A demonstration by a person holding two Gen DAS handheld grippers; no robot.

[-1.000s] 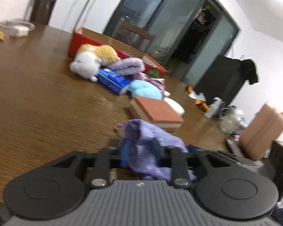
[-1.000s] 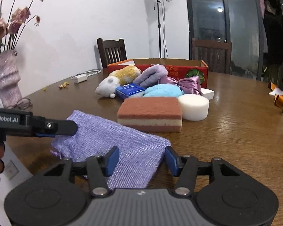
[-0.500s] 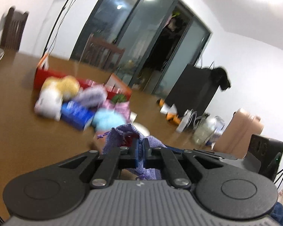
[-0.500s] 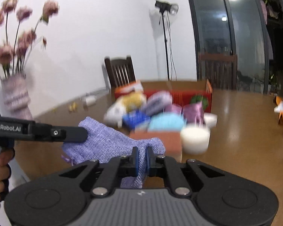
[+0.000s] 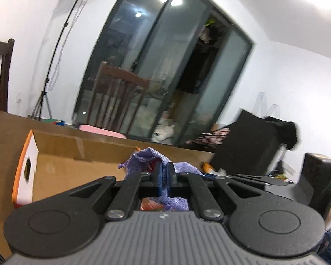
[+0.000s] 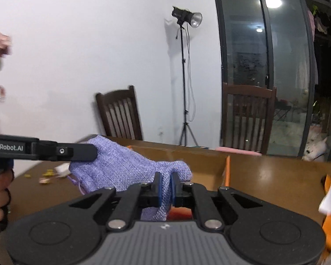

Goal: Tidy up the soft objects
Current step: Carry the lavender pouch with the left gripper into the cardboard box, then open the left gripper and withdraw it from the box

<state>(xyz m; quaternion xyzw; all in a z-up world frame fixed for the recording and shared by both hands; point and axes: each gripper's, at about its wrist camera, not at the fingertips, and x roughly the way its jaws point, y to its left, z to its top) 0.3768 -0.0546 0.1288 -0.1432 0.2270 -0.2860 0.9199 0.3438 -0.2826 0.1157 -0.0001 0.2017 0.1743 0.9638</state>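
Note:
A lilac woven pouch (image 6: 125,167) hangs in the air between both grippers, above the cardboard box (image 6: 200,161). My right gripper (image 6: 165,184) is shut on one edge of the pouch. In the right wrist view the left gripper (image 6: 92,152) comes in from the left, clamped on the pouch's other end, with a hand on its handle. In the left wrist view my left gripper (image 5: 164,176) is shut on the pouch (image 5: 143,159), right in front of the box (image 5: 77,161) with its orange-edged flap. The other soft objects are hidden below the grippers.
A brown wooden table (image 6: 275,176) spreads under the box. Dark wooden chairs (image 6: 121,114) stand behind it, with a light stand (image 6: 185,77) near the white wall and glass doors (image 6: 264,66) to the right. Small scraps (image 6: 46,174) lie at the table's left.
Both grippers closed on the pouch, lifted it off the table and carried it up toward the box. The pile of soft objects dropped out of view.

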